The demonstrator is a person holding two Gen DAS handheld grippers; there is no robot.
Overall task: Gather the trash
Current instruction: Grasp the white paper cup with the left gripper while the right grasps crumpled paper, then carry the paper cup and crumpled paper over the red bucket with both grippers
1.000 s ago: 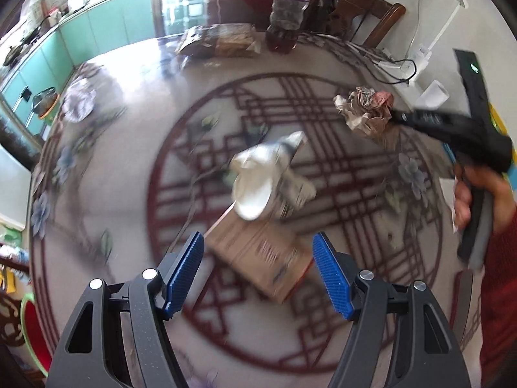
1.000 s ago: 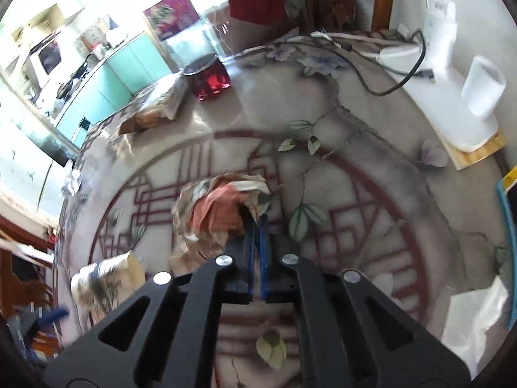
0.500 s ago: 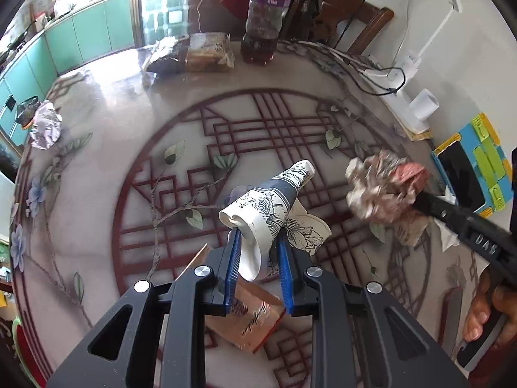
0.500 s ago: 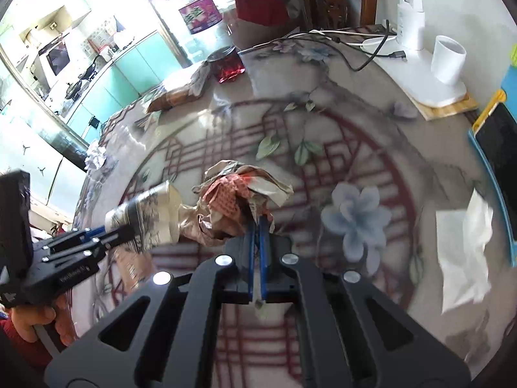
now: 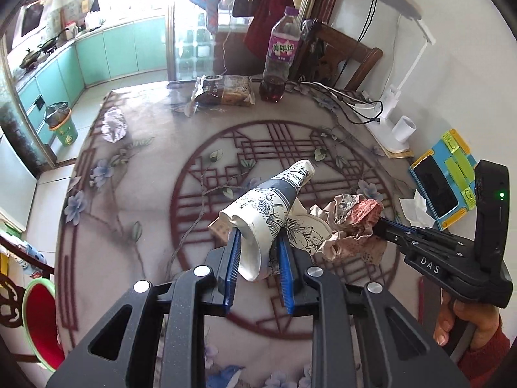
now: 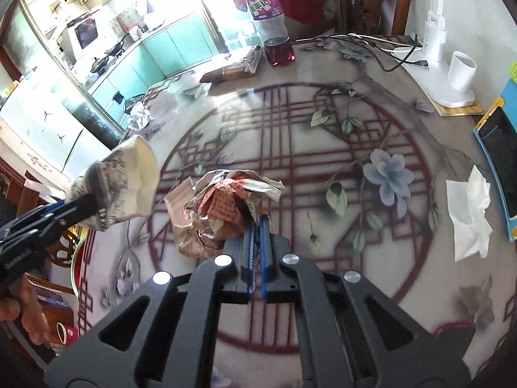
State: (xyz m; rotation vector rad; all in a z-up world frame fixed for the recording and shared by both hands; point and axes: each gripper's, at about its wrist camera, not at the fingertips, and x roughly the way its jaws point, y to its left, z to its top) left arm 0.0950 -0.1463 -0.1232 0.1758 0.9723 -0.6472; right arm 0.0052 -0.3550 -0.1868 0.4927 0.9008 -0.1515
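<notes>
My left gripper (image 5: 258, 242) is shut on a crushed paper cup (image 5: 268, 207) with a blue flower print and holds it above the table; the cup also shows in the right wrist view (image 6: 126, 187). My right gripper (image 6: 257, 226) is shut on a crumpled brown and red paper wad (image 6: 226, 207), lifted beside the cup; the wad also shows in the left wrist view (image 5: 352, 223). A crumpled white wad (image 5: 113, 124) lies at the table's far left. A white tissue (image 6: 470, 213) lies at the right.
A soda bottle (image 5: 279, 61) and a snack packet (image 5: 224, 90) stand at the far edge. A lamp base with a white cup (image 5: 402, 129), cables and a phone on a blue stand (image 5: 442, 187) are at the right. A red bin (image 5: 38, 320) is below left.
My left gripper closed on the paper cup and lifted it off the table. My right gripper carried the paper wad toward the left, next to the cup.
</notes>
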